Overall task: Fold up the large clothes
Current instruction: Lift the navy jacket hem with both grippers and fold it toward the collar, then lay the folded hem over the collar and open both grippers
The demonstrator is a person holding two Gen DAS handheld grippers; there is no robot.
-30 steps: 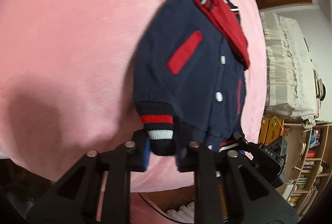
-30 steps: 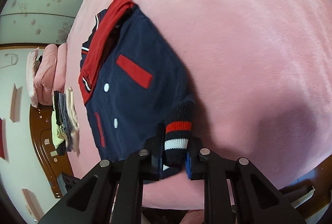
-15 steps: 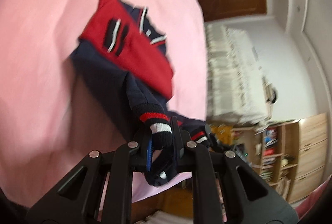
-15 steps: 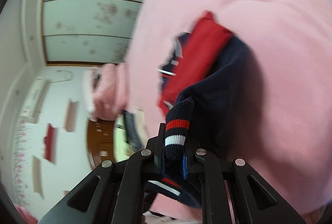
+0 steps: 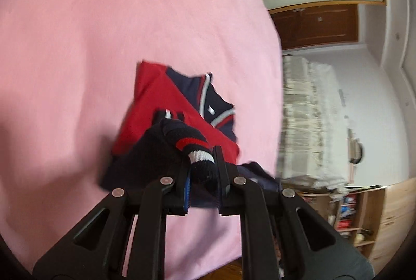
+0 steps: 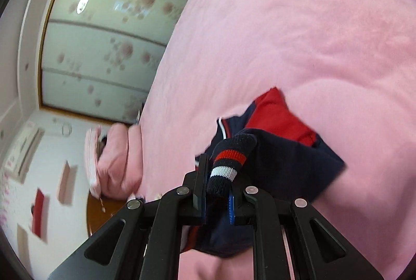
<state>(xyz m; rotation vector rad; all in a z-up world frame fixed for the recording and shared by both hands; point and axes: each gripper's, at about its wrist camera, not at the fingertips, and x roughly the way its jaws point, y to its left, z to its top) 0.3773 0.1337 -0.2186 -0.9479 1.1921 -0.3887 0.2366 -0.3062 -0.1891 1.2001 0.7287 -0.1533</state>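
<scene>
A navy and red varsity jacket (image 5: 166,111) lies on a pink blanket (image 5: 104,33). My left gripper (image 5: 202,173) is shut on its striped ribbed hem (image 5: 197,152) and holds it raised over the red sleeve and collar end. My right gripper (image 6: 218,184) is shut on the other striped hem corner (image 6: 227,163), also lifted toward the jacket's red upper part (image 6: 278,116). The navy body (image 6: 286,158) is doubled over beneath the hem. The jacket's front is hidden.
The pink blanket (image 6: 286,33) covers the bed. A folded pink quilt (image 6: 117,158) lies at the bed's side. A white covered stack (image 5: 312,124), wooden shelves (image 5: 364,215), a brown door (image 5: 319,25) and floral wardrobe panels (image 6: 104,54) stand around.
Both grippers have carried the jacket's bottom hem up and over toward the collar, so the navy body has folded over. The front with red pocket and snaps went out of sight.
</scene>
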